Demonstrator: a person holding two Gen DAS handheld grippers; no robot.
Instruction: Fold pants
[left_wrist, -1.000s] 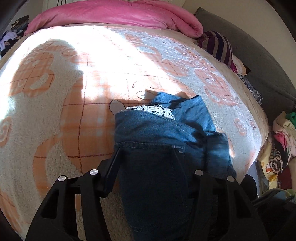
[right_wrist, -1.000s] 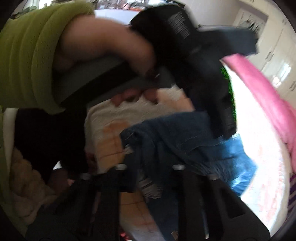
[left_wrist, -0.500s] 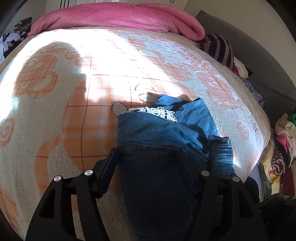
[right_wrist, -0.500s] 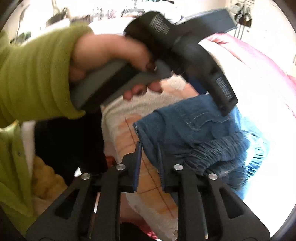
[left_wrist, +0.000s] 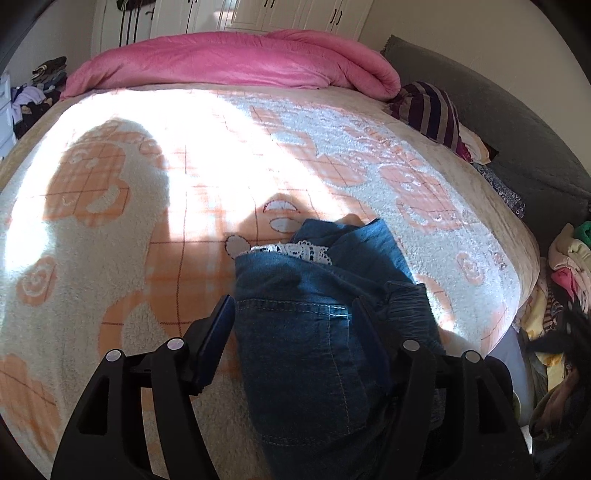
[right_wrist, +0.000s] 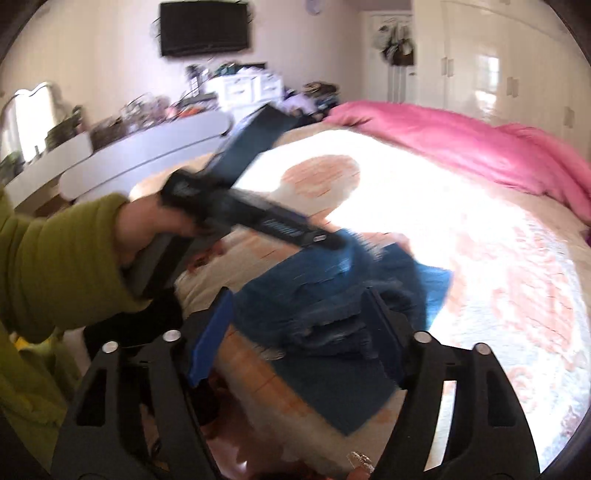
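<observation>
Folded jeans (left_wrist: 317, 332) lie near the bed's (left_wrist: 147, 229) near edge. Left tongs (left_wrist: 293, 325) gape above them, apparently gripping nothing. Right tongs (right_wrist: 301, 321), blurred, are opening, with denim behind the gap but unheld.

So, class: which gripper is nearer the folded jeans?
Left. The left gripper hangs low, jaws astride the folded jeans; the right gripper is higher, off them, jaws opening.

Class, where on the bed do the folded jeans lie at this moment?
In the left wrist view the jeans lie near the bed's front edge, far from the pink duvet.
</observation>
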